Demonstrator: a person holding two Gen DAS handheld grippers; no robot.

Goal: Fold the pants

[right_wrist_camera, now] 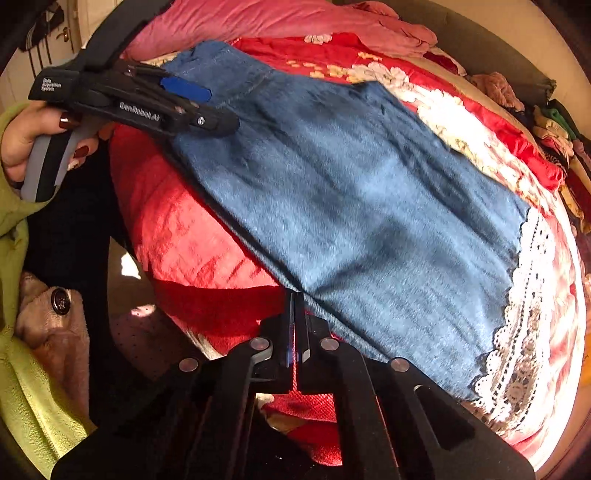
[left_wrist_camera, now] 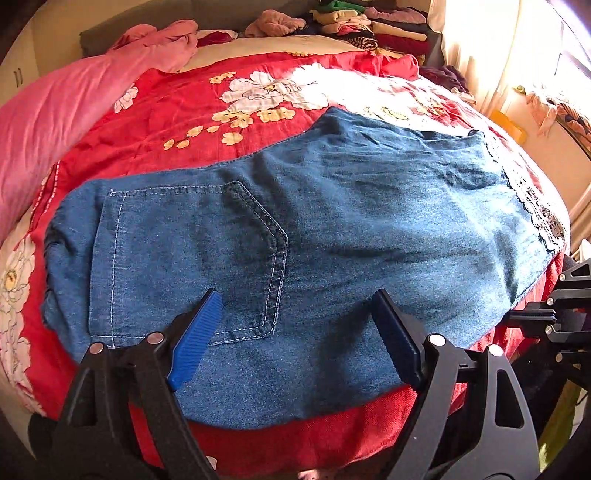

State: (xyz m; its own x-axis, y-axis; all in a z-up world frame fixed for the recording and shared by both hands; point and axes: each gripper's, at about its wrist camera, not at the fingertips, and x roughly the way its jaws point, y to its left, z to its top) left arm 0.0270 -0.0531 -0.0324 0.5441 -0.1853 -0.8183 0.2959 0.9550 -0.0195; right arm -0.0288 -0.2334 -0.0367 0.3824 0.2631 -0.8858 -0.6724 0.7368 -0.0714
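**Two grippers at the near edge of the denim pants**

Two grippers worked the same garment. Your left gripper (left_wrist_camera: 295, 306) stood with its jaws wide apart above the pants (left_wrist_camera: 332, 229), the ribbed blue pad (left_wrist_camera: 197, 338) over the back pocket (left_wrist_camera: 184, 258) and nothing pinched between the fingers. In the right wrist view your left hand (right_wrist_camera: 22, 144), dark polish on the nails, wrapped the grey handle, with a yellow-green sleeve (right_wrist_camera: 14, 206) behind it.

Your right gripper (right_wrist_camera: 295, 306) had its jaws pressed together at the near fold edge of the pants (right_wrist_camera: 351, 206). Whether denim was caught between the pads you could not tell from that angle; the tips met right at the seam, and only a thin sliver showed between them.

Pants lay flat on the red floral quilt (left_wrist_camera: 177, 110), folded lengthwise, waistband toward the left gripper, white lace hem (right_wrist_camera: 524, 325) toward the right. Motion blur softened the right wrist view.

Pink bedding (left_wrist_camera: 74, 107) was bunched beyond the quilt. Stacked folded clothes (left_wrist_camera: 369, 26) sat at the far corner of the bed, near a sunlit curtain (left_wrist_camera: 480, 48). Strong light washed out the quilt's far side.
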